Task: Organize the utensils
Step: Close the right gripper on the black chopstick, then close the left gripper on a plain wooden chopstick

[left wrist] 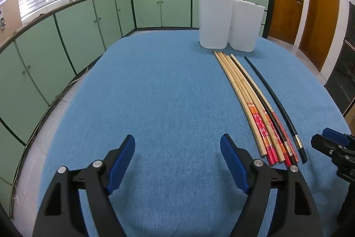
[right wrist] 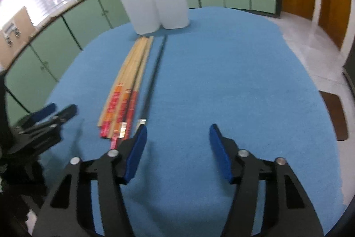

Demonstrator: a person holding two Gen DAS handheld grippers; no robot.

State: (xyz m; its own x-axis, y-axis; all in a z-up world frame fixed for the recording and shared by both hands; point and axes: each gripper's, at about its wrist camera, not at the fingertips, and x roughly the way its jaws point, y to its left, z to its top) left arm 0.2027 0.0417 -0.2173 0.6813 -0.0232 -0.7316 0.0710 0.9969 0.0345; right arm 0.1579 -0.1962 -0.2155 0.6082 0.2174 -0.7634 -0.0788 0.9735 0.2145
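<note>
From my left wrist, my left claw [left wrist: 177, 159] hung spread and empty over the blue cloth [left wrist: 155, 92]; the chopsticks [left wrist: 250, 103] lay bunched to its right, tips near two white holders [left wrist: 228, 23]. From my right wrist, my right claw [right wrist: 177, 148] gaped empty, its left finger [right wrist: 136, 152] just beside the black chopstick [right wrist: 153, 79].

left wrist: low, forward | right wrist: alongside | shared: chopsticks [left wrist: 250, 99], containers [right wrist: 155, 6]

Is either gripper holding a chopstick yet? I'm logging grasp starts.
No: both the left gripper and the right gripper have open, empty jaws, with the chopsticks lying on the blue cloth.
</note>
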